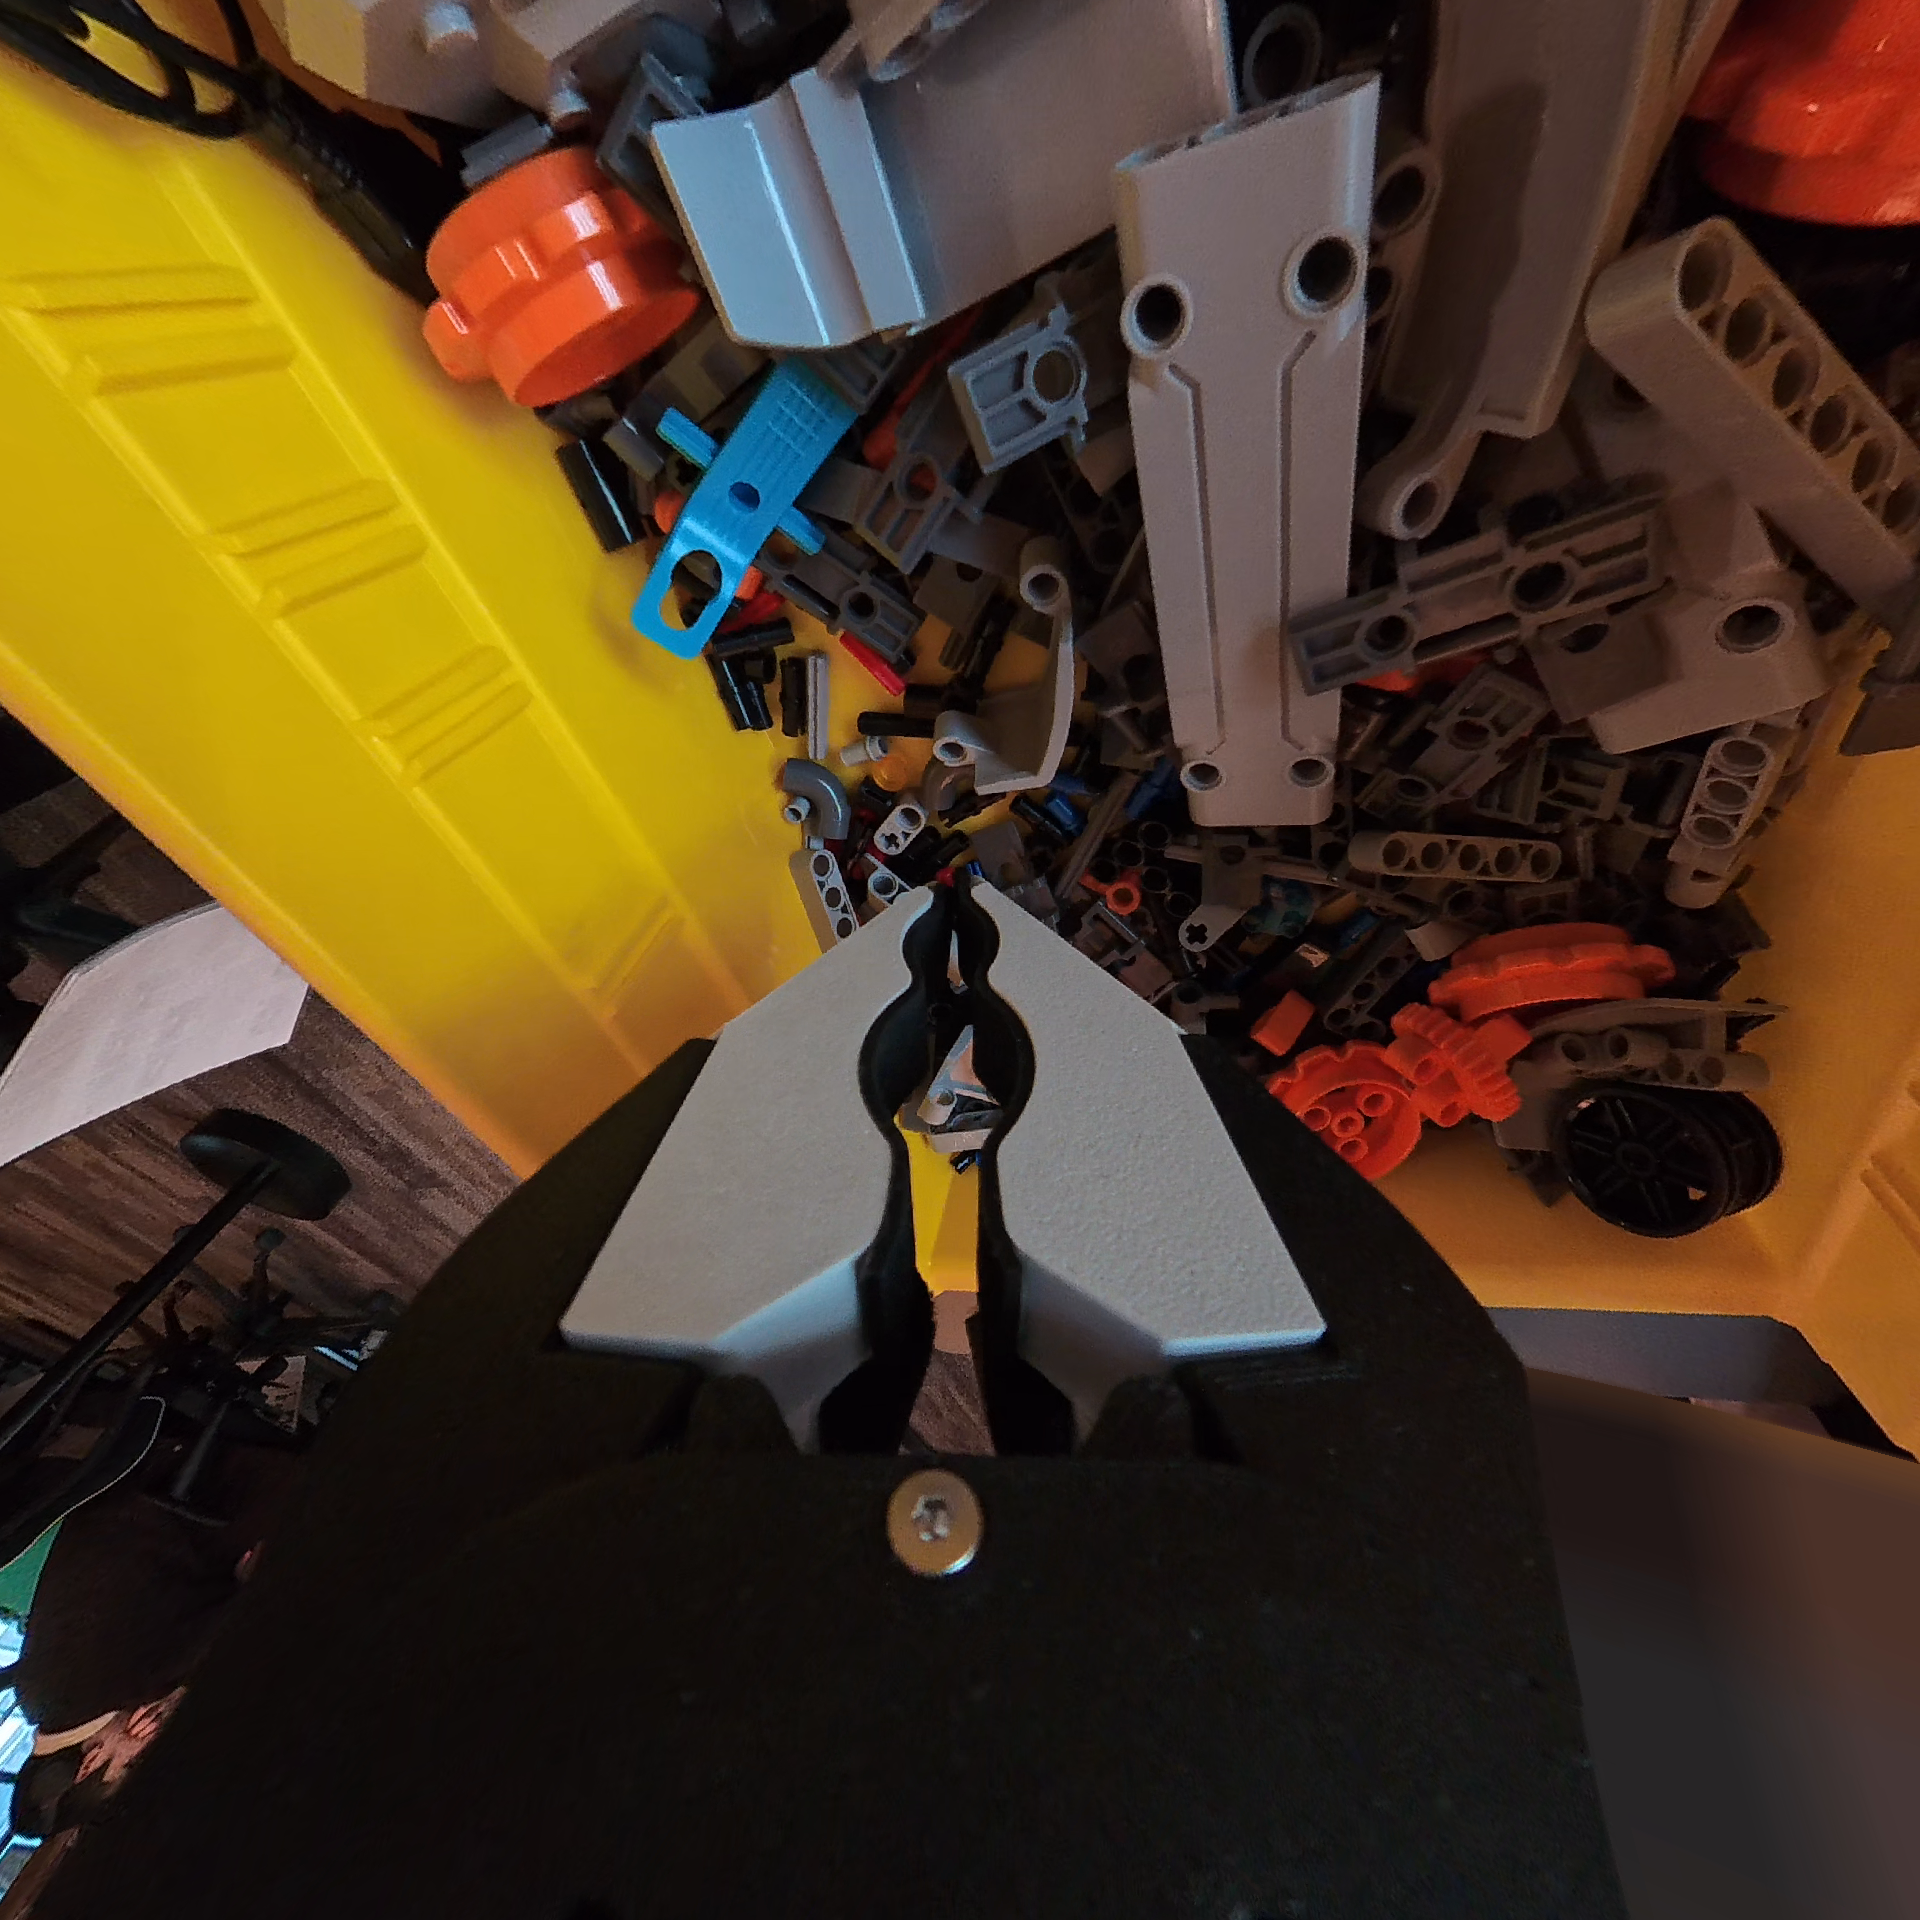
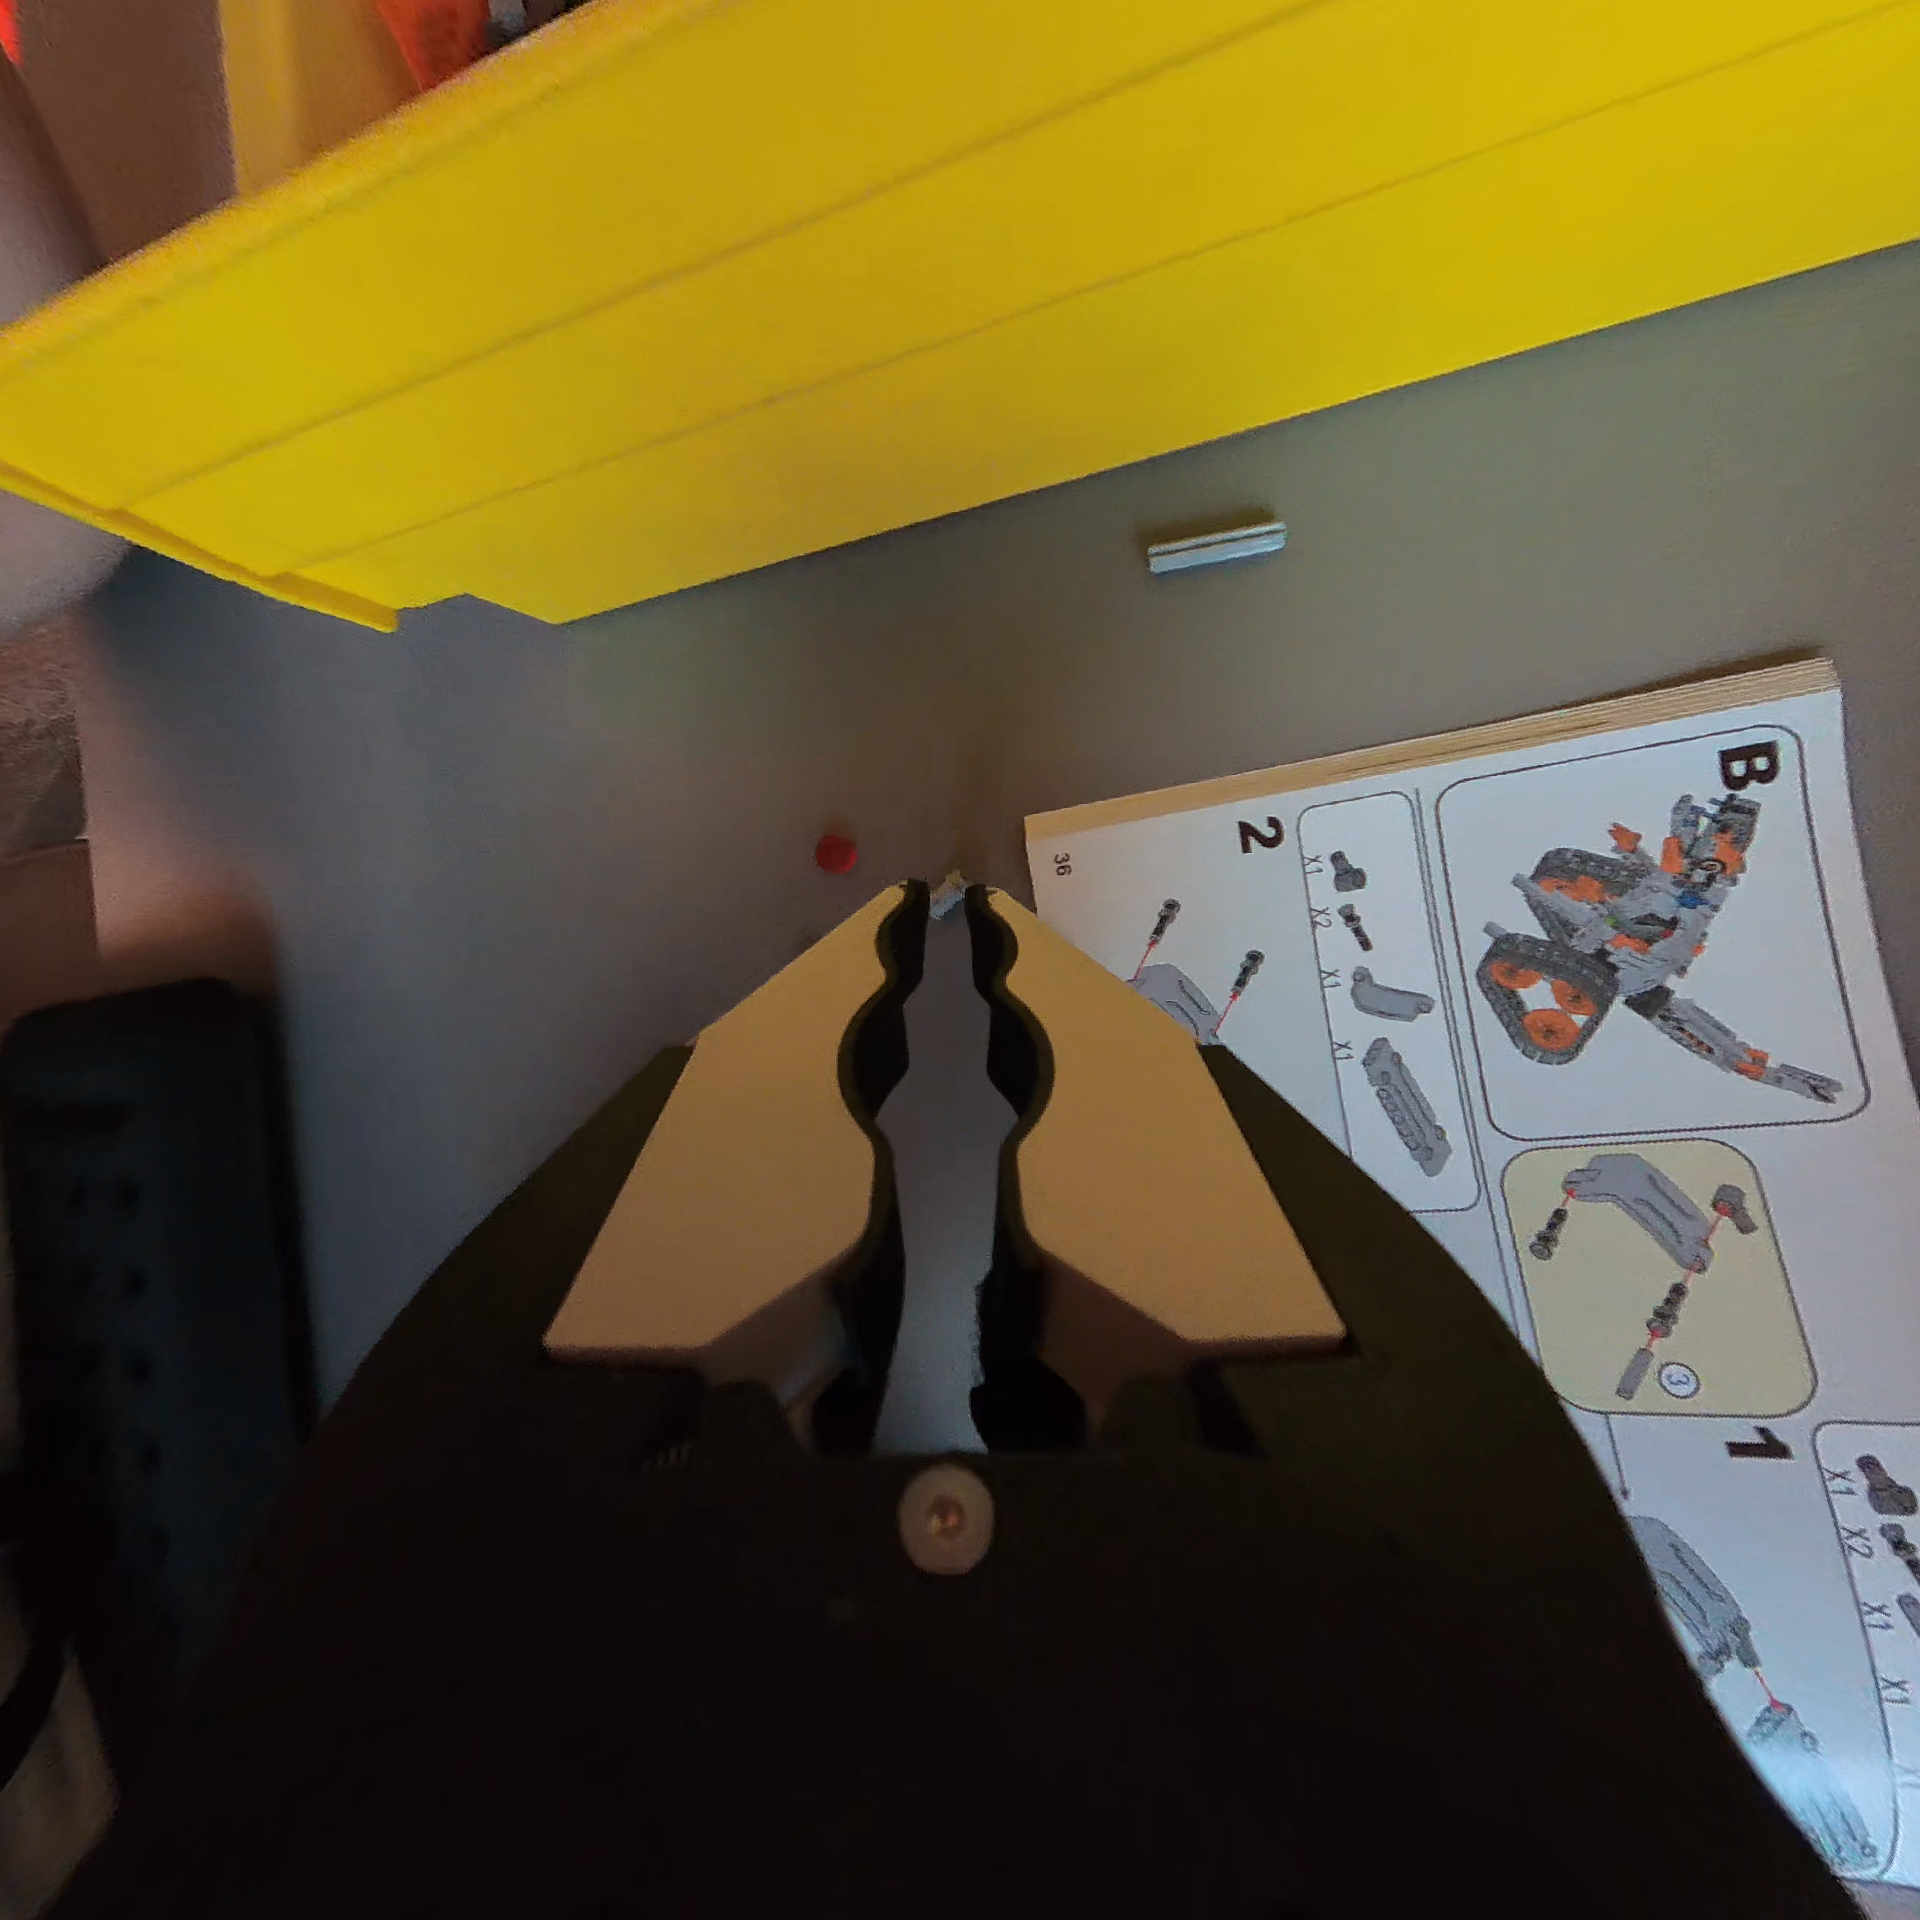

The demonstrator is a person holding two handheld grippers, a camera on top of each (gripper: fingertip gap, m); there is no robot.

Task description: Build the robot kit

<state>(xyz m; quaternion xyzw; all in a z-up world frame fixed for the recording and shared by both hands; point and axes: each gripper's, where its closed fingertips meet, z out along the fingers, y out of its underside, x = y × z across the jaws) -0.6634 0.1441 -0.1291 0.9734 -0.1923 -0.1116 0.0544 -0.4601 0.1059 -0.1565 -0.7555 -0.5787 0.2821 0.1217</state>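
Observation:
My left gripper [image 1: 954, 891] reaches into a yellow bin [image 1: 436, 644] full of loose building-toy parts. Its jaws are closed, and its tips pinch a small red piece [image 1: 945, 879] at the near edge of the pile. A long light-grey panel [image 1: 1242, 520] and a blue flat piece [image 1: 738, 499] lie beyond it. My right gripper [image 2: 945, 896] hovers over a grey table [image 2: 520, 935] with its jaws nearly closed on a small light-grey piece [image 2: 947, 898]. A small red round piece [image 2: 836, 852] lies just left of its tips.
An open instruction booklet [image 2: 1507, 1091] lies right of my right gripper, and a short grey axle [image 2: 1216, 548] lies by the bin's yellow outer wall [image 2: 831, 312]. A black object [image 2: 145, 1195] sits at the left. Orange wheels and gears [image 1: 1455, 1029] and a black tyre [image 1: 1662, 1153] lie in the bin. Some 20 cm of space lies between my two pairs of fingers. From my right tips it is roughly 7 cm to the short grey axle [image 2: 1216, 548]; from my left, 15 cm.

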